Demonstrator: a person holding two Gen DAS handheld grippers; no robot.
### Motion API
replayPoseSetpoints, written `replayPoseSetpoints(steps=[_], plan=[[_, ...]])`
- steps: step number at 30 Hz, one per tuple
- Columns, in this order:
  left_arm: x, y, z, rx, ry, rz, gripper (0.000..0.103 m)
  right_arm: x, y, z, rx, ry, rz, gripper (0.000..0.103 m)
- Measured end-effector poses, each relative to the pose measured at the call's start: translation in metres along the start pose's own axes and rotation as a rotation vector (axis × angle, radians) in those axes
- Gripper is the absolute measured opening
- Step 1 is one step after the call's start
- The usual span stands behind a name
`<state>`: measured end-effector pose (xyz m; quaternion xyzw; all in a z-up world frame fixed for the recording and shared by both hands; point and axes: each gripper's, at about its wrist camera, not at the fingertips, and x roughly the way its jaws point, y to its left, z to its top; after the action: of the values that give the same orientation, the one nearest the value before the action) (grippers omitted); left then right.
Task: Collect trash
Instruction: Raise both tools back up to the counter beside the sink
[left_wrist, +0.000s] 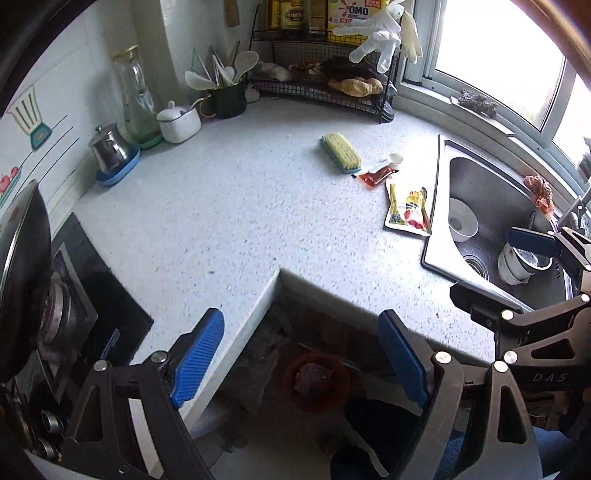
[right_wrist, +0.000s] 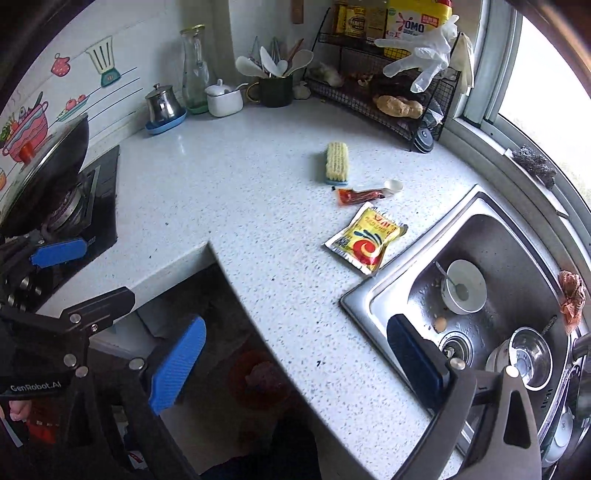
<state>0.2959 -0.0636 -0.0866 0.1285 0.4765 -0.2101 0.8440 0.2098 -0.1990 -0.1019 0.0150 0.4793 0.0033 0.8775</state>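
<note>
**Left wrist view: both tools idle, trash lying on the desk beside the sink**

Left wrist view shows the left hand-held gripper (left_wrist: 301, 358) held above the inner corner of the speckled desk (left_wrist: 221, 221), its blue pads set wide apart with nothing between them. Below the gap, on the floor, stands a red bin (left_wrist: 317, 380) with some contents. The right hand-held gripper (right_wrist: 295, 369) is likewise spread wide and empty, poised over the desk edge next to the sink (right_wrist: 517, 236).

Three pieces of trash lie on the desk, near the sink's left rim. A yellow sachet (right_wrist: 365, 238) lies flat, just beside the sink corner. A red sauce packet (right_wrist: 356, 194) lies a little further back, with a small white plastic spoon (right_wrist: 392, 186) touching its far end. A yellow scrubbing brush (right_wrist: 337, 162) with a blue base rests just behind these, apart from them.

In the sink sit a white bowl (right_wrist: 464, 286) holding a spoon and a stack of metal dishes (right_wrist: 524, 358). A wire rack (right_wrist: 388, 92) stands at the back corner, a white glove (right_wrist: 424, 61) draped over it.
</note>
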Motion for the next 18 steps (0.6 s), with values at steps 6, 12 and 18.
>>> replayPoseSetpoints(steps=[6, 12, 18], plan=[[0.030, -0.029, 0.056, 0.071, 0.007, -0.038, 0.084, 0.008, -0.047, 0.024, 0.078, -0.007, -0.046, 0.098], [0.076, -0.060, 0.090, 0.091, 0.066, -0.097, 0.084, 0.027, -0.096, 0.037, 0.143, 0.027, -0.085, 0.098], [0.120, -0.097, 0.111, 0.137, 0.135, -0.150, 0.084, 0.051, -0.140, 0.035, 0.194, 0.079, -0.101, 0.098]])
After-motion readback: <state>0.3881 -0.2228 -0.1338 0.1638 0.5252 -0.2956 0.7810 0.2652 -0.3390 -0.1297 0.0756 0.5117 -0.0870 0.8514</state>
